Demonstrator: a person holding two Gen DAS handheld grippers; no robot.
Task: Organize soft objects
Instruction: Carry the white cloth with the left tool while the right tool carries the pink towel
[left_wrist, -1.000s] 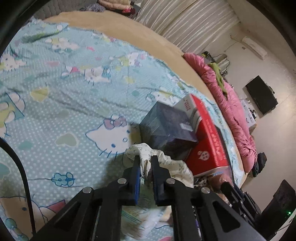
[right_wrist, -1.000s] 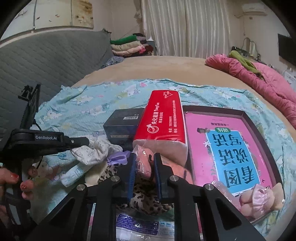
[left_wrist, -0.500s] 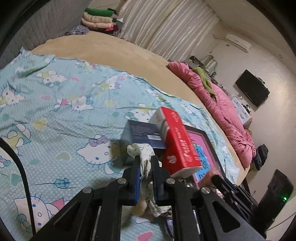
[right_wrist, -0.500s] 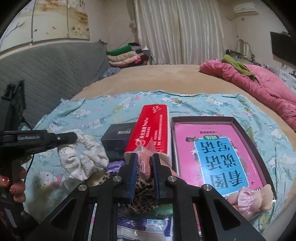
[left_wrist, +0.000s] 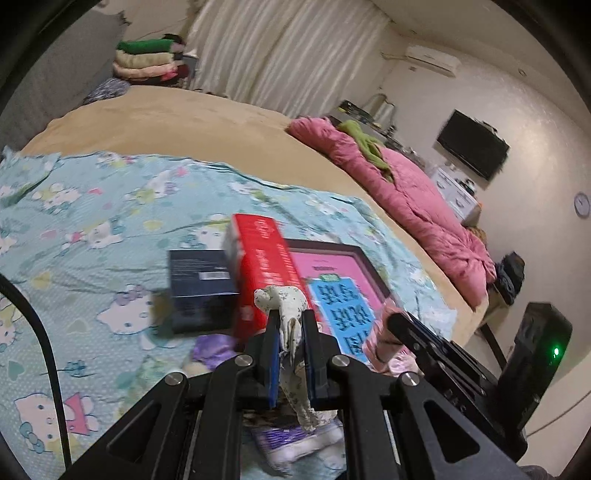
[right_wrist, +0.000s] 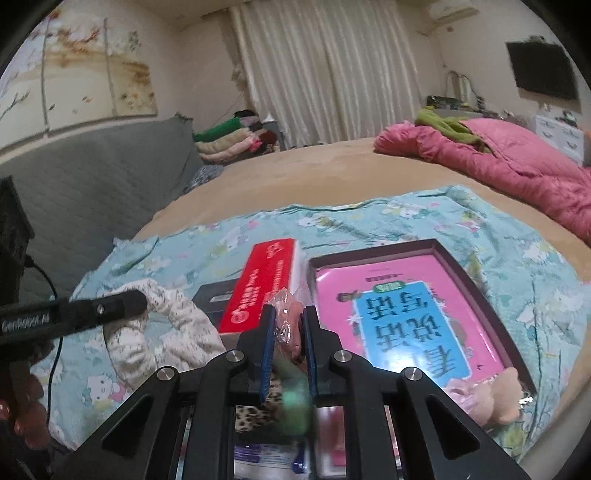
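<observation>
Left gripper (left_wrist: 291, 332) pinches a limp cream floral cloth (left_wrist: 282, 299) above the bedspread; the right gripper (right_wrist: 289, 332) clamps a crinkly clear packet of something pink (right_wrist: 287, 321). Both look light, soft and apt to slide, best taken by a bunched fold. Beyond lie a red tissue pack (right_wrist: 264, 291), writing blurred, and a pink Chinese-titled book (right_wrist: 402, 314) in a dark tray (right_wrist: 476, 291).

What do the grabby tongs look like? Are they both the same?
Yes, they match. The left tongs and right tongs are both black, with angular arms that have cut-out holes, round silver screws and blue pads inside. Seen from the right camera, the left one has white lettering on its side and a thin black cable.
</observation>
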